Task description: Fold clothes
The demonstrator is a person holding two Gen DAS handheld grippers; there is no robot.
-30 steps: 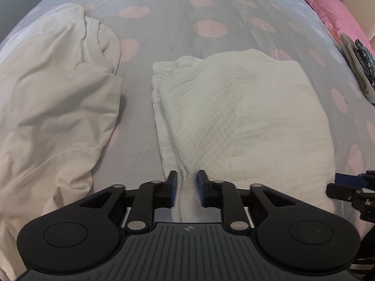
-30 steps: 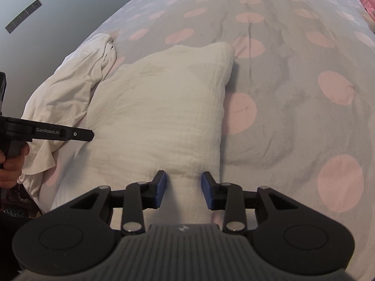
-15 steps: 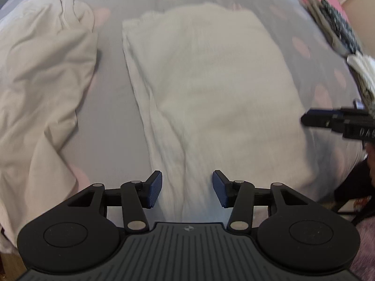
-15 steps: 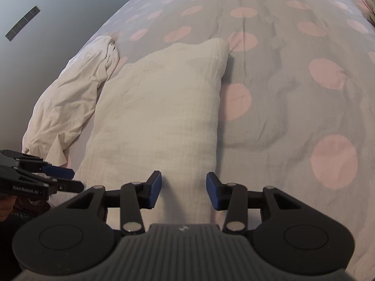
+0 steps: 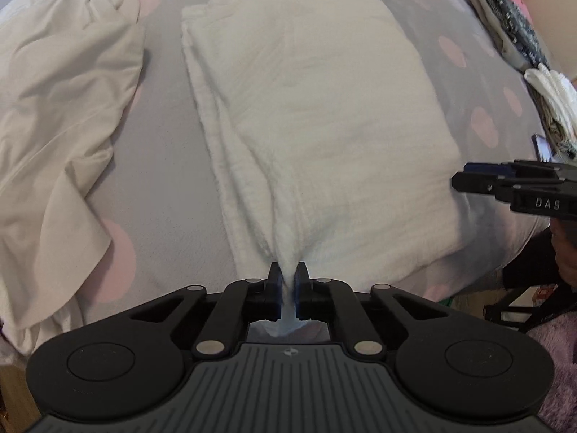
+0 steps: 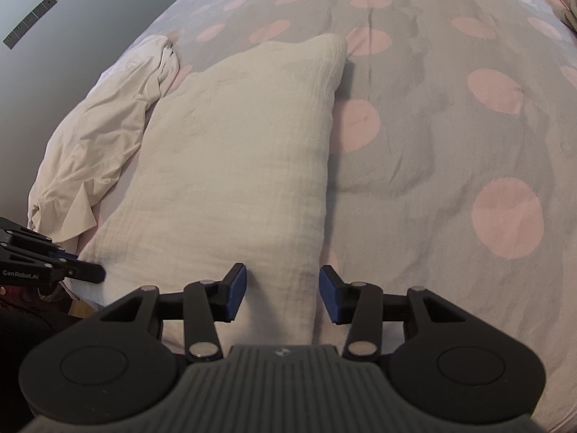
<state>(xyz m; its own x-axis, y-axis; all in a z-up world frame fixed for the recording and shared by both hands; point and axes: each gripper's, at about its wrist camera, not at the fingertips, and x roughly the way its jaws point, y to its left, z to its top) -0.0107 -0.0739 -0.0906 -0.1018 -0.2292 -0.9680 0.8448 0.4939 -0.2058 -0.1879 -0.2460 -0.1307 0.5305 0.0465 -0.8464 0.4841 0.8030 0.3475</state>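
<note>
Folded garment: a cream, crinkle-textured garment (image 5: 317,108) is lying folded into a thick rectangle on the grey bedspread with pink dots (image 6: 450,144), its near edge reaching the near side of the bed.
Second garment: a smooth white shirt (image 5: 61,108) is lying crumpled to the left of the folded one, apart from it, with a strip of bedspread between them.
Left gripper: the left gripper (image 5: 287,285) is pinching the near edge of the cream garment, the cloth bunching into a ridge between its nearly closed blue pads; its jaws have just been closing.
Right gripper: the right gripper (image 6: 283,292) is standing about half open over the near right corner of the cream garment, cloth lying between the fingers but the pads not pressing it.
Change: half a second ago the left jaws were standing wide apart over the flat edge; now that edge is gathering up into the pinch.
Far right: a small stack of folded clothes (image 5: 519,36) is lying at the bed's right edge.
</note>
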